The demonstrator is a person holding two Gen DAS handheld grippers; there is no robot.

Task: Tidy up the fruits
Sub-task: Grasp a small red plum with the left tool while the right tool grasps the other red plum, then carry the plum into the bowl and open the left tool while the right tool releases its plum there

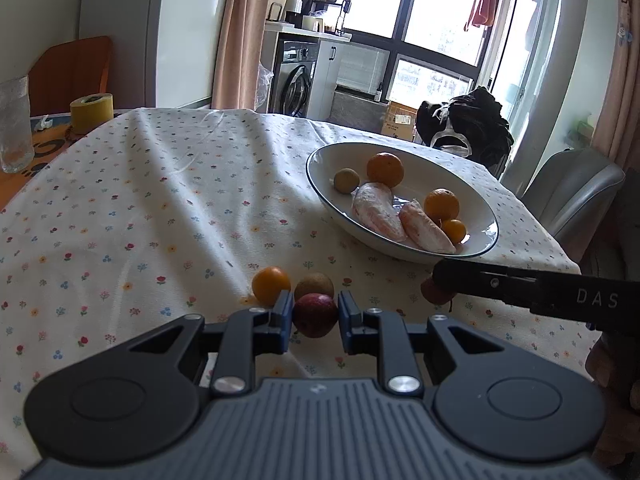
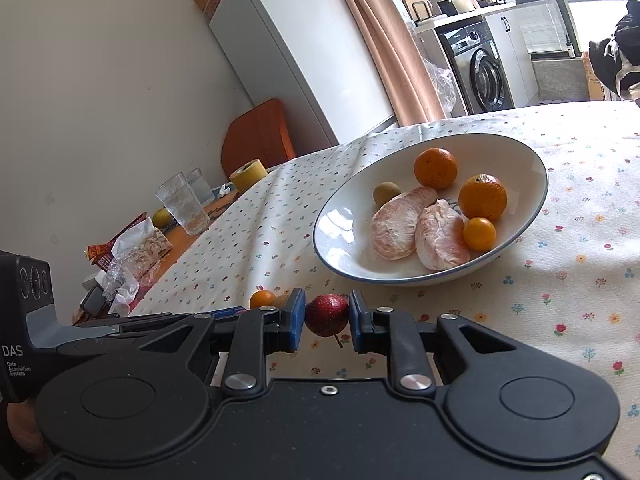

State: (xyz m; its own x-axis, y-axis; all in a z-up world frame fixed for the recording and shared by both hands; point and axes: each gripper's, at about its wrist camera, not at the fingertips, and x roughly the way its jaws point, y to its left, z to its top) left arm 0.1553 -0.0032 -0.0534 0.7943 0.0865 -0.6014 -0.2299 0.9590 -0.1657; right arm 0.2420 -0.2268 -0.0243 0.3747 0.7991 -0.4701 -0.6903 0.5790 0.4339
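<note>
Left gripper (image 1: pixel 315 314) spread around red fruit (image 1: pixel 315 315), pads not visibly touching. Right gripper (image 2: pixel 325 318) likewise spread around second red fruit (image 2: pixel 326 315); bowl (image 2: pixel 532 160) at 1 o'clock.

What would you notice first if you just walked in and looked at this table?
Probably the white bowl on the flowery tablecloth, holding oranges and two peeled pomelo pieces. Nearer, each gripper has a small red fruit between its open fingers: left gripper, right gripper.

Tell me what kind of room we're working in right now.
Most likely a home dining area opening onto a laundry or kitchen nook: a table under a floral-print white tablecloth, a silver front-loading washing machine by the window, and a tall white fridge against the wall.
</note>
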